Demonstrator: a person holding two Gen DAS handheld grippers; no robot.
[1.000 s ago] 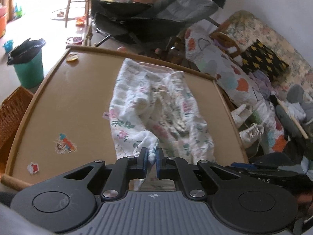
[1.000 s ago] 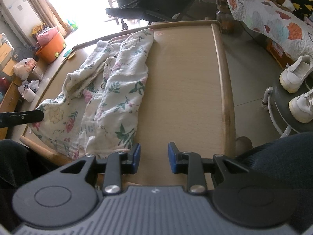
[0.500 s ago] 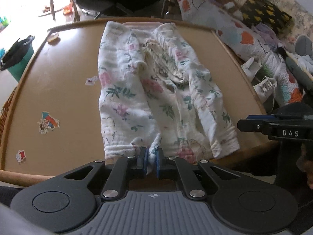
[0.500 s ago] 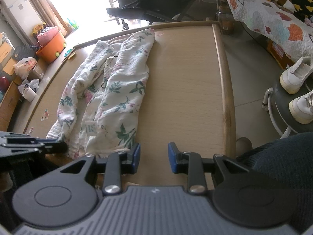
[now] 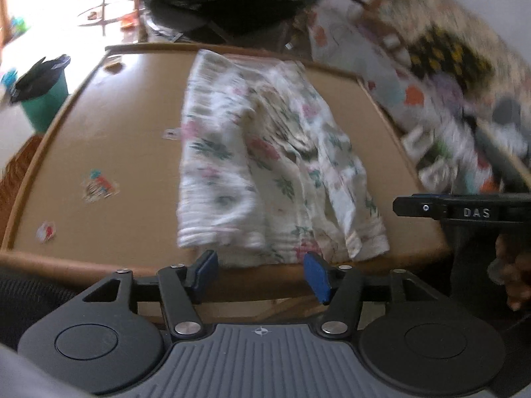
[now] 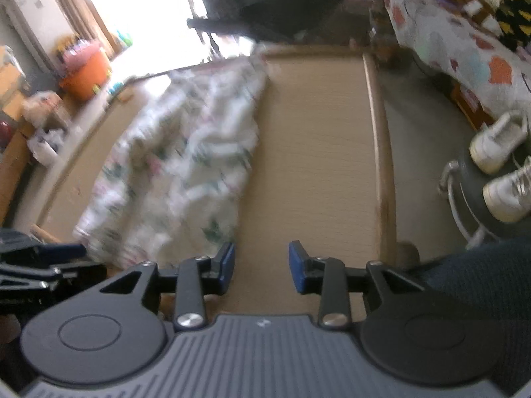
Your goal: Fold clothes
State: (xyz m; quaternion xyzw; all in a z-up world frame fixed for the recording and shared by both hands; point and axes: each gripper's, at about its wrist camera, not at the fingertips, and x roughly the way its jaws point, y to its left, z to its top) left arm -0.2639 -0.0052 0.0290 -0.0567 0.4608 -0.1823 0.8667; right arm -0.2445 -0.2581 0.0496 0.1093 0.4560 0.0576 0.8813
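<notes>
table [image 5: 132, 139]: smooth tan wood, raised rounded rim, cartoon stickers | garment [image 5: 265, 165]: crinkled white floral cotton, lay lengthwise mid-table, hem at near edge | left gripper [image 5: 262, 273]: black, blue pads, jaws opening, nothing between them, just short of hem | right gripper [image 6: 261, 267]: jaws opening, over bare wood beside garment, side marked "DAS"

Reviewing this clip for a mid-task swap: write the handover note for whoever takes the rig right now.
Left gripper: jaws opening, nothing between them, just off the floral garment's near hem.
Right gripper: jaws opening, empty, over bare table beside the garment.
Garment lies lengthwise on the table, rumpled, near hem at the front edge.
Done: laid out. Left: smoothing and every fold.
</notes>
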